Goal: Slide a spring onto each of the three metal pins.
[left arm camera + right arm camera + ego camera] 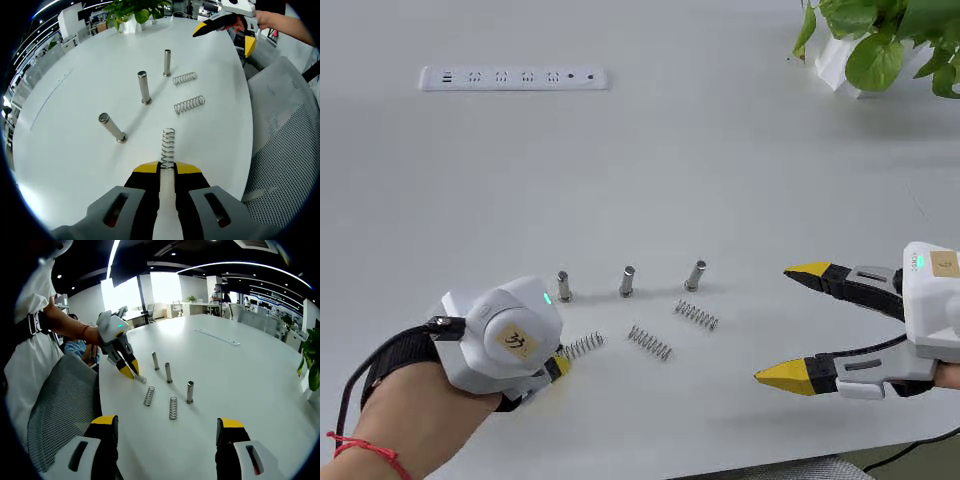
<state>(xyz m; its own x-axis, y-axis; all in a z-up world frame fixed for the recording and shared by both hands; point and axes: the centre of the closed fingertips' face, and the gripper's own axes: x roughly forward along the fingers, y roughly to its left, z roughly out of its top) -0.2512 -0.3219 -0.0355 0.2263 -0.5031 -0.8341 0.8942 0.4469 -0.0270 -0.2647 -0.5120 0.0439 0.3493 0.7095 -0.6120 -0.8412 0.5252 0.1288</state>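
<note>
Pins (pixel 627 281) upright, flat-topped, spring (pixel 168 145) thin, silvery coil

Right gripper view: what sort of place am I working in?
Probably an open-plan office. The work sits on a big white table, a mesh office chair stands at its edge, and rows of desks run under long ceiling light strips behind.

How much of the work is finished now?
Nothing finished: the left pin, middle pin and right pin stand bare. In hand: the left tool is shut on one end of the left spring. Left to do: the middle spring and right spring lie loose on the table, the right tool is open; all three need threading.
</note>
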